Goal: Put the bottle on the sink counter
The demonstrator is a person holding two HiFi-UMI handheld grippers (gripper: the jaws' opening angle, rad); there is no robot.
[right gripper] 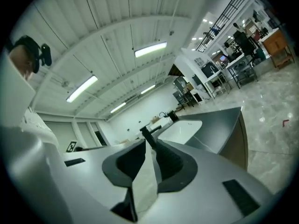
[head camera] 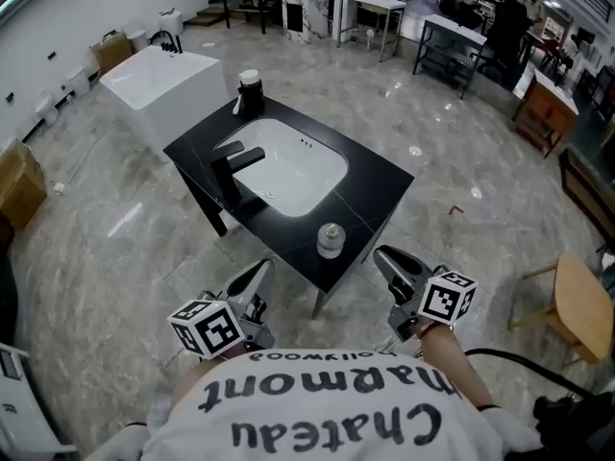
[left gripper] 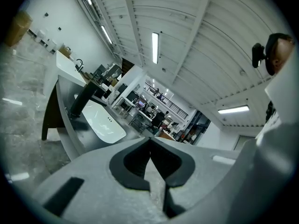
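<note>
A small clear bottle (head camera: pixel 330 240) with a grey cap stands upright on the black sink counter (head camera: pixel 380 176), near its front corner and beside the white basin (head camera: pixel 298 166). Both grippers hover low in the head view, short of the counter's front edge and apart from the bottle. My left gripper (head camera: pixel 264 265) points at the counter from the bottle's left; its jaws meet at the tip (left gripper: pixel 149 138), with nothing between them. To the bottle's right, my right gripper (head camera: pixel 381 253) also has its jaws closed together (right gripper: pixel 145 141), empty. The bottle is hidden in both gripper views.
A black faucet (head camera: pixel 235 166) rises at the basin's left side. A dark dispenser (head camera: pixel 250 92) with a white top stands at the counter's far corner. A white block basin (head camera: pixel 163 80) sits behind, cardboard boxes (head camera: pixel 19 185) at left, a wooden chair (head camera: pixel 577 305) at right.
</note>
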